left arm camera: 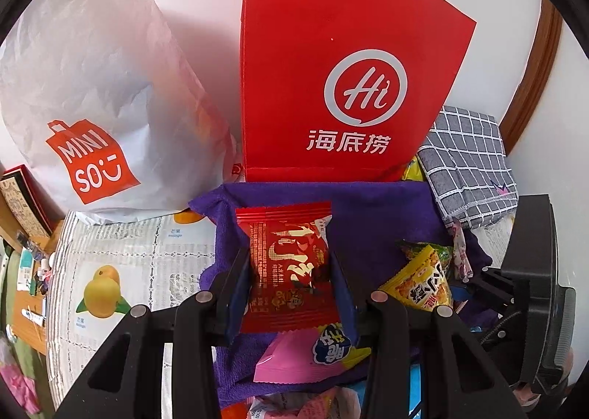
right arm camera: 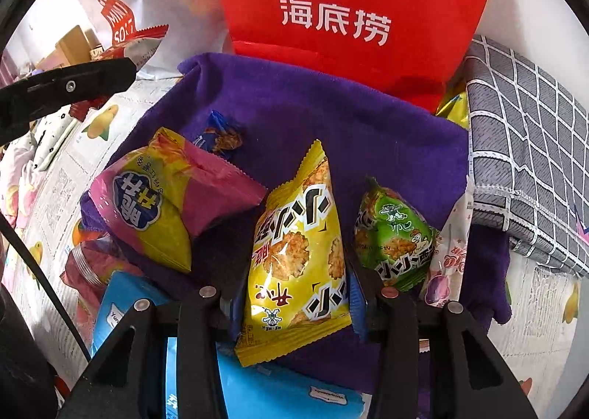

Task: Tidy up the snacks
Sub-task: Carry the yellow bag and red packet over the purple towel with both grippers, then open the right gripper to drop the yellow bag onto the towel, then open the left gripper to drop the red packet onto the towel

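Observation:
My left gripper is shut on a red snack packet and holds it above the purple towel. My right gripper is shut on a yellow rice-cracker packet over the same towel. A pink-and-yellow snack bag lies at the left of the towel, and it also shows in the left wrist view. A green snack packet lies to the right. A small blue wrapped sweet lies farther back. The red Haidilao paper bag stands behind the towel.
A white Miniso bag stands at the back left. A grey checked cloth lies at the right. Blue packets lie near me. A fruit-print tablecloth covers the table. The left gripper's finger shows in the right wrist view.

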A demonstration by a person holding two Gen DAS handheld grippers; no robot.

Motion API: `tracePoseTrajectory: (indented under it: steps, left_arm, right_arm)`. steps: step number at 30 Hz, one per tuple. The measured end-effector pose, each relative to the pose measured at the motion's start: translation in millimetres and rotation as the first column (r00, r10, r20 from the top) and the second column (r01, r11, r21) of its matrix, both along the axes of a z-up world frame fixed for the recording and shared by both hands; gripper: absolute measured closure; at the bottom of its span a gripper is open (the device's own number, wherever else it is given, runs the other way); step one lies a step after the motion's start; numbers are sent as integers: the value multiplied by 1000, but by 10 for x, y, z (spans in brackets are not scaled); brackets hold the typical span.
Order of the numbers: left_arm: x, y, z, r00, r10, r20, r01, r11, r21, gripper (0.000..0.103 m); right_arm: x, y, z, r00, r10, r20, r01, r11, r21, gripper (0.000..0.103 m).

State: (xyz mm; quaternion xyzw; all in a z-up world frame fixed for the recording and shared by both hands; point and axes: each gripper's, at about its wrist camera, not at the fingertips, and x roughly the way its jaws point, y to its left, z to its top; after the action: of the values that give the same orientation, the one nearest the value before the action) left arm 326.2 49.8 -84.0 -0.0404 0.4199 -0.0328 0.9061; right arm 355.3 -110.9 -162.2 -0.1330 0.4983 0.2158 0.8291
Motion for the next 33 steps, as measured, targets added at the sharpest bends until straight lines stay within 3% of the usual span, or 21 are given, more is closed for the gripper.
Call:
tracePoseTrajectory:
  steps: [10, 15, 18, 26, 33]
  left_arm:
    - [2, 8, 10, 1000, 0, 4, 0, 1000, 2, 63]
    - [3, -11, 4, 1000, -4, 3, 4, 1000, 7, 63]
    - [4, -24, 1, 1000, -7, 4, 7, 1000, 9, 63]
    - [25, -46, -38, 1000, -14, -8, 14, 1000, -5, 63]
    - [47, -124, -150, 998, -47, -47, 46, 998, -32, 63]
  right_arm:
    - [9, 60, -54, 1000, 4, -4, -4, 1000, -10, 56]
    - [-20, 88, -13, 1000, 15, 19, -15, 1000, -4, 42]
    - [-52, 90, 38, 999, 19, 39, -19, 1000, -3, 42]
    - [-166, -117, 412, 990, 2, 139, -12, 998, 70, 42]
    - [-188, -448, 782, 969, -92, 231, 55, 985, 161, 41]
